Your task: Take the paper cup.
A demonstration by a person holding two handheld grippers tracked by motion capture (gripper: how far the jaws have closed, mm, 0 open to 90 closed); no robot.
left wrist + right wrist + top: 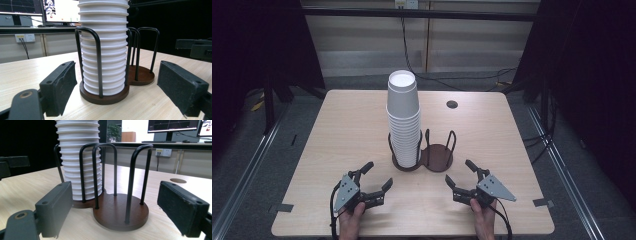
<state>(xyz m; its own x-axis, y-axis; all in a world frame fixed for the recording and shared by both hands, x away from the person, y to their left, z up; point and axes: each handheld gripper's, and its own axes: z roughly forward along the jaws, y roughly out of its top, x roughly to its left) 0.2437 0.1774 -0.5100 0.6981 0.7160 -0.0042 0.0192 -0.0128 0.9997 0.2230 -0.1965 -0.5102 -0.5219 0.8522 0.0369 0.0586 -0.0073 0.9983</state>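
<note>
1. Table (342,125): a light wood-grain top seen from above, with a round cable port (452,104) near its far edge, right of centre.
2. Cup holder (437,159): a dark brown base of two joined round discs, each ringed by black wire hoops; it stands at the middle of the table, between and beyond both grippers.
3. Stack of white paper cups (403,120): nested upside down, upright in the holder's left disc and rising well above the hoops. The right disc (120,211) is bare.
4. Left gripper (376,179): held in the person's left hand (351,220) near the table's near edge, pointing toward the holder. Its jaws are spread wide and grip nothing; in the left gripper view the cup stack (103,50) stands between them, farther off and untouched.
5. Right gripper (459,172): held in the right hand (484,216), mirrored on the other side. Its jaws are likewise spread wide and hold nothing; in the right gripper view the bare disc lies between them, well clear of both pads.
</note>
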